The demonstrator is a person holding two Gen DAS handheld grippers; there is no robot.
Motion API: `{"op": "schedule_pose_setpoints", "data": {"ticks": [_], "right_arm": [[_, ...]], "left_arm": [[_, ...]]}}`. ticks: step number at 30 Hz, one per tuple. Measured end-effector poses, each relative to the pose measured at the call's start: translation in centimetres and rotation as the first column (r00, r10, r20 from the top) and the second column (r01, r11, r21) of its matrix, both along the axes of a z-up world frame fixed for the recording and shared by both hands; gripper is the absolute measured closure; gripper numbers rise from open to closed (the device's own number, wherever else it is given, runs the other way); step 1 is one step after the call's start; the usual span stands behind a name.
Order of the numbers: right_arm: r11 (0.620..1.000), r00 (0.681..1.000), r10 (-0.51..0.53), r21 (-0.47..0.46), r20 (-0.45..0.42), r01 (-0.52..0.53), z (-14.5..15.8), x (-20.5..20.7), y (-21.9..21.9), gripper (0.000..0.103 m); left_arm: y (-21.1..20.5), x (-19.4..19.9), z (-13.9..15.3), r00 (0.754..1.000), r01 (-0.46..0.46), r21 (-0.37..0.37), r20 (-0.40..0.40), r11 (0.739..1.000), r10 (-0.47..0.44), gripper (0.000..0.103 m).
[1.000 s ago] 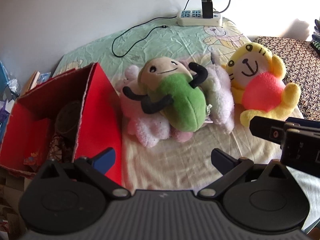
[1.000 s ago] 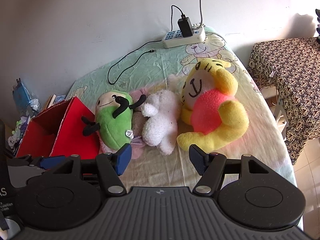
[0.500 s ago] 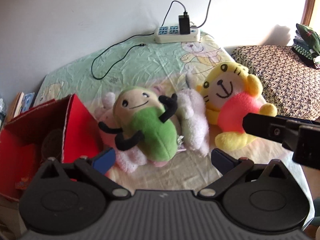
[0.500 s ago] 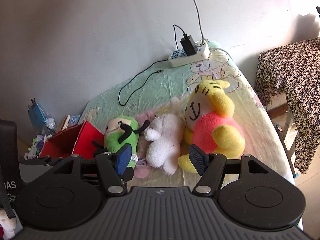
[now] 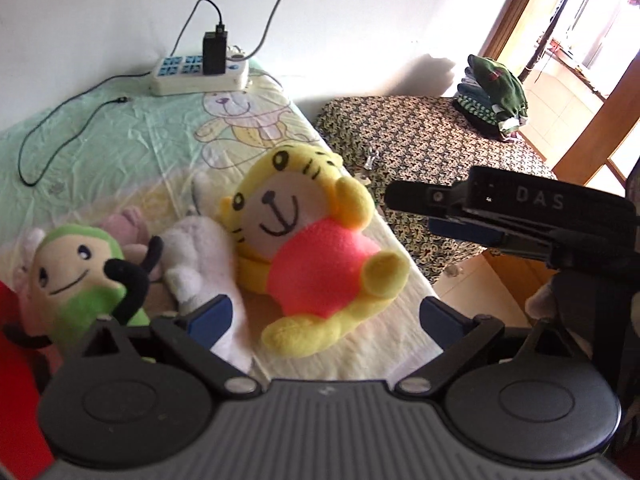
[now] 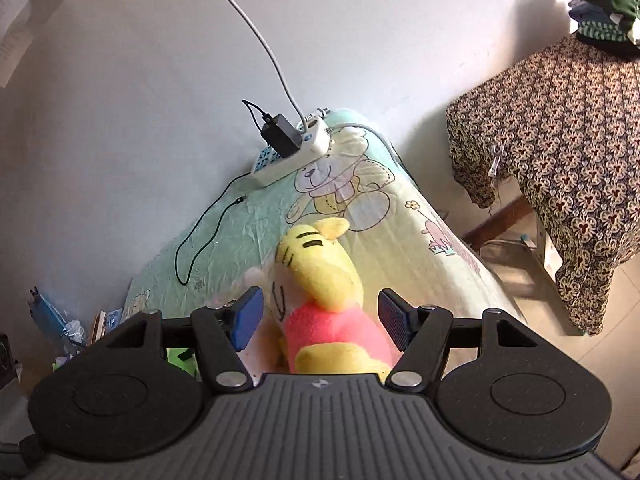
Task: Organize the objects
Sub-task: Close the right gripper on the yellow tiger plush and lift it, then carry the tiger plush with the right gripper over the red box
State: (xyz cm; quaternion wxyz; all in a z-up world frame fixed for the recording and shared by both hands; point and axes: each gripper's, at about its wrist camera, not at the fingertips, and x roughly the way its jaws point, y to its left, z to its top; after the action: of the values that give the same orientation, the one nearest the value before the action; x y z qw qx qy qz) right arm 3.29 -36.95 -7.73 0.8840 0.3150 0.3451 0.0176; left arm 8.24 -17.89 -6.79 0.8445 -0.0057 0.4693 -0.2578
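A yellow tiger plush with a pink belly (image 5: pixel 308 248) lies on the bed, next to a white plush (image 5: pixel 204 256) and a green plush with black arms (image 5: pixel 80 276). My left gripper (image 5: pixel 324 320) is open just in front of the tiger's feet. My right gripper (image 6: pixel 322 320) is open, its jaws on either side of the tiger plush (image 6: pixel 324 300) without closing on it; it also shows in the left wrist view (image 5: pixel 424 200) at the right, above the bed's edge. A red box (image 5: pixel 16 360) shows at the left edge.
A white power strip with a black charger (image 5: pixel 200 74) and a loose cable (image 5: pixel 60 120) lie on the bed by the wall. A table with a patterned cloth (image 6: pixel 560 152) stands right of the bed, with folded clothes (image 5: pixel 492 92) on it. Clutter (image 6: pixel 52 320) sits left of the bed.
Both grippers have swung right and closer to the bed. The tiger plush now sits between the right gripper's open jaws. The red box has slid almost out of the left view.
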Motion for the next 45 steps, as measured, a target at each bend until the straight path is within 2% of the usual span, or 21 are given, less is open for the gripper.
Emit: {"op": "schedule_pose_setpoints", "data": {"ticks": [5,9,14,16,19,21,24,28,33,39,45], "right_arm": [[0.998,0.999,0.022,0.067,-0.046,-0.019,-2.6,2.4,-1.3,0.036],[0.987,0.995,0.075,0.149,-0.06,-0.066,-4.2,3.8,-1.5,0.036],[0.978,0.99,0.106,0.19,-0.097,-0.086,-5.8,5.0,-1.1,0.04],[0.972,0.988,0.111,0.22,-0.108,-0.085,-6.6,5.4,-1.2,0.042],[0.954,0.989,0.103,0.293,-0.107,-0.068,-7.5,5.5,-1.6,0.051],[0.949,0.99,0.105,0.307,-0.097,-0.071,-7.5,5.4,-1.7,0.059],[0.95,0.991,0.11,0.3,-0.08,-0.082,-7.1,4.8,-1.7,0.065],[0.96,0.993,0.096,0.27,-0.071,-0.074,-6.3,3.5,-1.9,0.067],[0.968,0.995,0.074,0.246,-0.067,-0.055,-5.4,1.3,-2.1,0.067],[0.966,0.999,0.026,0.256,-0.019,-0.02,-3.7,-1.6,-2.4,0.067],[0.967,0.998,0.013,0.253,0.063,-0.029,-1.6,-3.5,-1.3,0.067]], "left_arm": [[-0.2,2.2,-2.2,0.992,0.013,-0.122,-0.123,0.992,-0.028,0.013],[-0.8,3.2,-3.5,0.987,0.033,-0.129,-0.15,0.991,-0.052,0.015],[-1.1,4.8,-5.5,0.976,0.04,-0.133,-0.206,0.99,-0.067,0.021],[-1.3,5.1,-5.7,0.977,0.059,-0.132,-0.196,0.989,-0.084,0.022],[-1.9,5.1,-5.9,0.979,0.09,-0.105,-0.171,0.99,-0.107,0.024],[-2.1,5.1,-6.0,0.98,0.103,-0.096,-0.163,0.99,-0.118,0.024],[-2.1,4.8,-5.9,0.979,0.118,-0.092,-0.155,0.989,-0.132,0.025],[-2.4,4.3,-5.7,0.973,0.139,-0.118,-0.166,0.983,-0.158,0.027],[-3.3,2.3,-5.0,0.969,0.184,-0.112,-0.145,0.976,-0.199,0.028],[-3.5,-0.4,-3.0,0.969,0.228,-0.11,-0.075,0.967,-0.237,0.029],[-2.9,-3.0,-0.5,0.974,0.228,-0.098,0.015,0.969,-0.227,0.029]]}}
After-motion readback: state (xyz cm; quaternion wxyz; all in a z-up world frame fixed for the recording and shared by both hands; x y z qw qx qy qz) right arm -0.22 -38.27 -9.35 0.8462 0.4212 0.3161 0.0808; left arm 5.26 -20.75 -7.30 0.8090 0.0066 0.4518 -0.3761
